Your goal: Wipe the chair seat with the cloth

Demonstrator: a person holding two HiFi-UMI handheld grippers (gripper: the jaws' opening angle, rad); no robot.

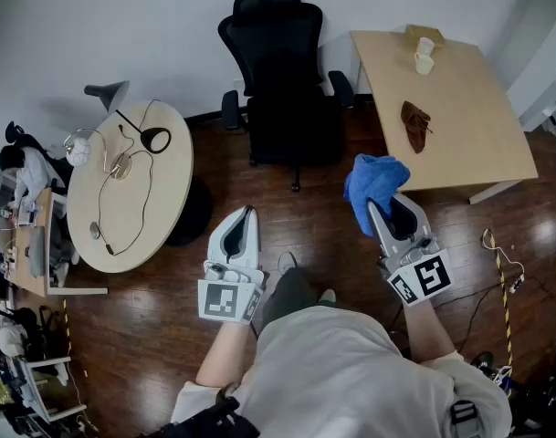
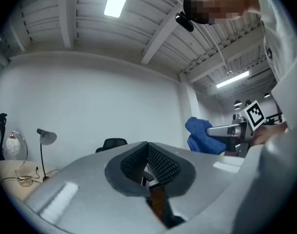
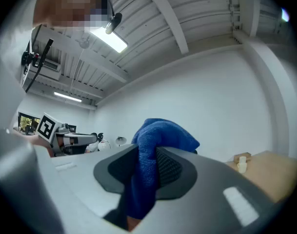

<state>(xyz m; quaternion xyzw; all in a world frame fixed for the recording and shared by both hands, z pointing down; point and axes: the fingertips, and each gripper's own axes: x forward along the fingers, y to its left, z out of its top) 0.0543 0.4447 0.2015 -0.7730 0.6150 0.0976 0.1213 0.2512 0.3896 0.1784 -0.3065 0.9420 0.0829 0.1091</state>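
Observation:
A black office chair (image 1: 282, 85) stands against the far wall, its seat (image 1: 293, 128) bare; its top shows small in the left gripper view (image 2: 111, 144). My right gripper (image 1: 376, 210) is shut on a blue cloth (image 1: 372, 183) that bunches above the jaws (image 3: 158, 140), held in the air in front of the chair and to its right. My left gripper (image 1: 248, 215) is shut with nothing in it (image 2: 147, 145), held level, in front of the chair and to its left. Both point toward the wall.
A round table (image 1: 131, 190) with a desk lamp (image 1: 150, 138) and cables sits left of the chair. A rectangular wooden table (image 1: 442, 99) at right holds a brown rag (image 1: 415, 124) and a small cup (image 1: 424, 59). Dark wood floor (image 1: 305, 217) lies between me and the chair.

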